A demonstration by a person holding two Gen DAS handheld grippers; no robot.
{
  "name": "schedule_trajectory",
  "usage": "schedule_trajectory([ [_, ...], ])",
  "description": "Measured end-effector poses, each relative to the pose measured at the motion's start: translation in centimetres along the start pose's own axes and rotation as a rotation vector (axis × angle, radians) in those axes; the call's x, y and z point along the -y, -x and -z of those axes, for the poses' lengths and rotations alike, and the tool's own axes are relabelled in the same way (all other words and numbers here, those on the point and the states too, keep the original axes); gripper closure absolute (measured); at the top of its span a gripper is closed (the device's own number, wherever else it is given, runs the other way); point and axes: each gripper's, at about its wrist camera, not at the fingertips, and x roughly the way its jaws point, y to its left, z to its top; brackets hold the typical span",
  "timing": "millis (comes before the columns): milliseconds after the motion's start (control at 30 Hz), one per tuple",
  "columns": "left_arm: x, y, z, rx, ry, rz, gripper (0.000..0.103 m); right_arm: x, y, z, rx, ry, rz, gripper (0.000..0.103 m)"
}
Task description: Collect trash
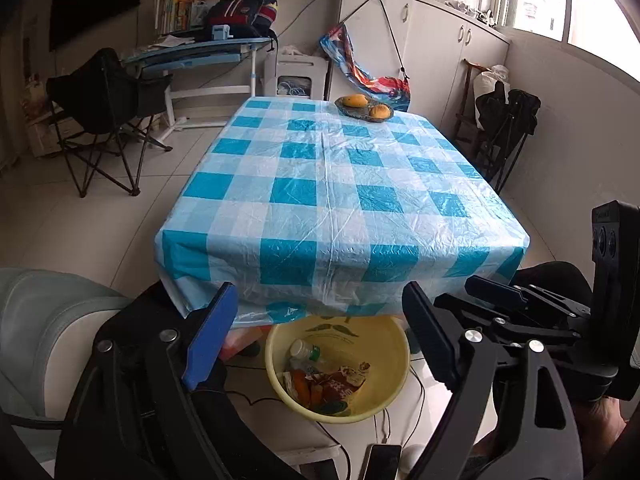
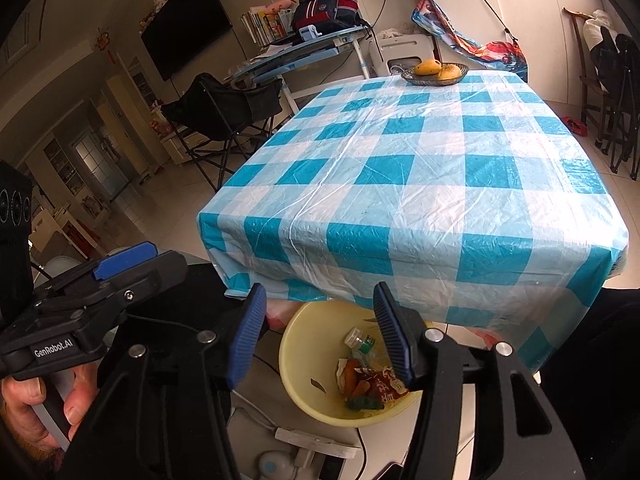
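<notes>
A yellow basin point(image 1: 384, 364) stands on a low surface below the table's near edge; it also shows in the right wrist view point(image 2: 304, 364). Inside lie a small plastic bottle point(image 1: 306, 351) point(image 2: 360, 340), a red snack wrapper point(image 1: 340, 384) point(image 2: 384, 388), orange pieces point(image 1: 302, 388) and other scraps. My left gripper point(image 1: 320, 344) is open and empty, held just above the basin. My right gripper point(image 2: 320, 340) is open and empty, also above the basin. The other gripper shows at the side of each view.
A table with a blue-and-white checked plastic cloth point(image 1: 332, 184) point(image 2: 432, 168) fills the middle. A dish with mangoes point(image 1: 364, 108) point(image 2: 436, 70) sits at its far end. Folding chairs, a desk and cabinets stand around. Cables and a power strip point(image 2: 316, 444) lie by the basin.
</notes>
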Motion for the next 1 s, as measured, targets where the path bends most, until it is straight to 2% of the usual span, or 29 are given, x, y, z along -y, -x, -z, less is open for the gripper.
schedule_trajectory([
  [133, -0.1, 1.5, -0.7, 0.057, 0.005, -0.040, 0.007, 0.0, 1.1, 0.0, 0.020, -0.007, 0.061, 0.026],
  [267, 0.0, 3.0, -1.1, 0.109, 0.013, -0.095, 0.007, -0.4, 2.9, 0.4, 0.066, 0.003, 0.135, 0.013],
  [367, 0.0, 4.0, -1.1, 0.147, 0.039, -0.138, 0.007, -0.7, 4.2, 0.9, 0.105, 0.008, 0.185, 0.008],
  [533, 0.1, 5.2, -1.6, 0.159, 0.045, -0.158, 0.007, -1.2, 6.3, 1.4, 0.152, 0.021, 0.206, 0.007],
  [633, 0.6, 6.2, -2.2, 0.169, 0.039, -0.169, 0.007, -1.0, 8.3, 0.4, 0.192, -0.003, 0.239, 0.007],
  [833, 2.4, 9.3, -3.3, 0.188, 0.017, -0.160, 0.007, -2.6, 13.1, -1.1, 0.292, -0.022, 0.250, 0.007],
  [933, 3.6, 10.4, -2.9, 0.211, 0.009, -0.163, 0.007, -3.8, 13.9, -0.6, 0.338, 0.021, 0.283, 0.007],
  [1000, 4.4, 10.4, -2.4, 0.193, -0.006, -0.148, 0.007, -4.1, 13.4, -0.4, 0.332, 0.044, 0.302, 0.007],
])
